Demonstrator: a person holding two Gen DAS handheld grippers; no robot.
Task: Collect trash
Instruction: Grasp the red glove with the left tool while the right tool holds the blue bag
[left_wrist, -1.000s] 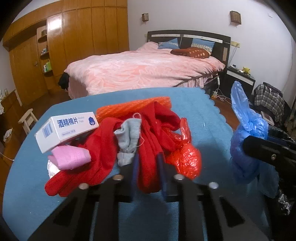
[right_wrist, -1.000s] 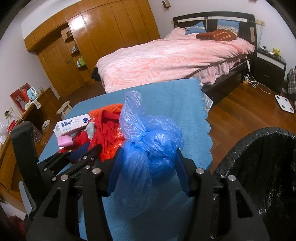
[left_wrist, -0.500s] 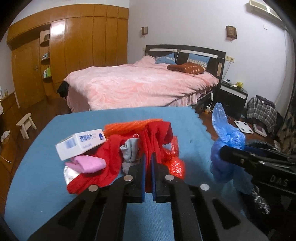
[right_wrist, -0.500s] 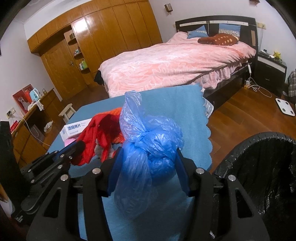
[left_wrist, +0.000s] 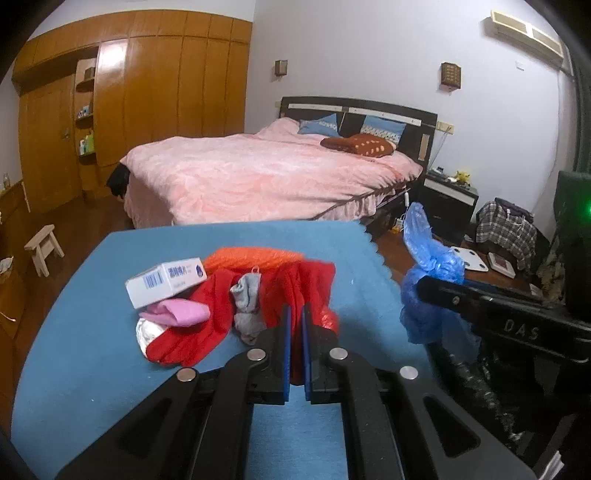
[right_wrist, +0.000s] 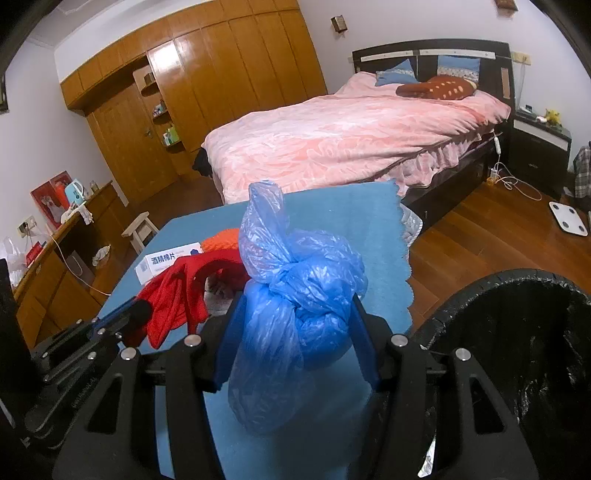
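Note:
A pile of trash lies on the blue-covered table (left_wrist: 110, 369): a white box (left_wrist: 166, 280), a pink wad (left_wrist: 181, 314), a grey sock (left_wrist: 247, 299), orange mesh (left_wrist: 251, 258) and a red plastic bag (left_wrist: 330, 317). My left gripper (left_wrist: 296, 314) is shut on a fold of the red cloth (left_wrist: 295, 288) and holds it up from the pile; in the right wrist view the cloth (right_wrist: 177, 295) hangs from it. My right gripper (right_wrist: 297, 306) is shut on a knotted blue plastic bag (right_wrist: 295, 295), held above the table's right edge; the left wrist view shows that bag (left_wrist: 428, 280) too.
A black-lined trash bin (right_wrist: 517, 332) stands on the wooden floor just right of the table. Beyond the table is a bed with a pink cover (left_wrist: 266, 177). A small wooden stool (left_wrist: 42, 247) and a low cabinet (right_wrist: 55, 258) stand at the left.
The left jaws closed on the red cloth, and the gripper rose and drew back, lifting the cloth off the pile. The right gripper rose a little with the blue bag.

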